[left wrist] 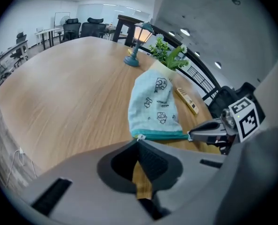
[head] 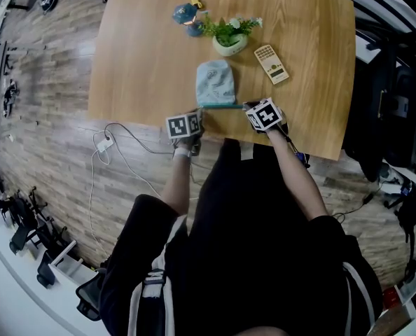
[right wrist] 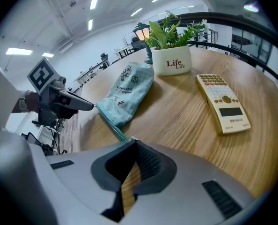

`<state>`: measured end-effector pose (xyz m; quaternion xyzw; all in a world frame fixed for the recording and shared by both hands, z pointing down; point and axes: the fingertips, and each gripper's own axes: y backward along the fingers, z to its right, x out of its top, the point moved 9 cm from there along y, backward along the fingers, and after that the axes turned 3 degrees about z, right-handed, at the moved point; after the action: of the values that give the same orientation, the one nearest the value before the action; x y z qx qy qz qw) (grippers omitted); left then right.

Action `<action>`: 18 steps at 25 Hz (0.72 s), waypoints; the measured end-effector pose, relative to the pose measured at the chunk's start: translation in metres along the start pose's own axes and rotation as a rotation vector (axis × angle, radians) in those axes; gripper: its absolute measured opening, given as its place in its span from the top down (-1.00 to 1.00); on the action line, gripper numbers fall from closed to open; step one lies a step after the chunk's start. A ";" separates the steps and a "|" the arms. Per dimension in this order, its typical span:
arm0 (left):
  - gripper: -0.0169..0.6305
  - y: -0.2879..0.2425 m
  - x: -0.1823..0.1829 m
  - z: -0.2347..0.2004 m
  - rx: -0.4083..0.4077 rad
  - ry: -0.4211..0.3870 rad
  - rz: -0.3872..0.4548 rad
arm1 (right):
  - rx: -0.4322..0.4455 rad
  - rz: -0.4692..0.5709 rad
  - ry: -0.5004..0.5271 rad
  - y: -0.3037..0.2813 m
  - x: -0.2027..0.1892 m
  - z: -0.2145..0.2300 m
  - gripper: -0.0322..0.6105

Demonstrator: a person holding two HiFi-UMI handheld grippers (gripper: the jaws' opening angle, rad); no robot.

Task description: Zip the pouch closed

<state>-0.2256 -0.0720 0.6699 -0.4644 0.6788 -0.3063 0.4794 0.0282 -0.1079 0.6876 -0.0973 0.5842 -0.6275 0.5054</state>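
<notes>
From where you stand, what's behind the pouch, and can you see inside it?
Behind the pouch stands a potted plant, a small lamp farther back, and a calculator off to the right. The fabric hides whatever is inside.

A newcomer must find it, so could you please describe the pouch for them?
On the wooden table, look towards the near edge, in front of the small white plant pot. There lies the pouch, flat, pale blue fabric with small cartoon prints and a teal zip edge. It is the only soft cloth thing there, unlike the hard beige calculator to its right.
</notes>
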 end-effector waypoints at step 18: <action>0.95 0.147 0.057 0.026 0.031 -0.257 0.589 | -0.049 0.037 0.006 0.014 0.001 0.001 0.86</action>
<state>-0.2570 -0.0680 0.5130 -0.2756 0.7132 -0.1034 0.6362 0.0357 -0.1063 0.6760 -0.0969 0.6025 -0.6038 0.5128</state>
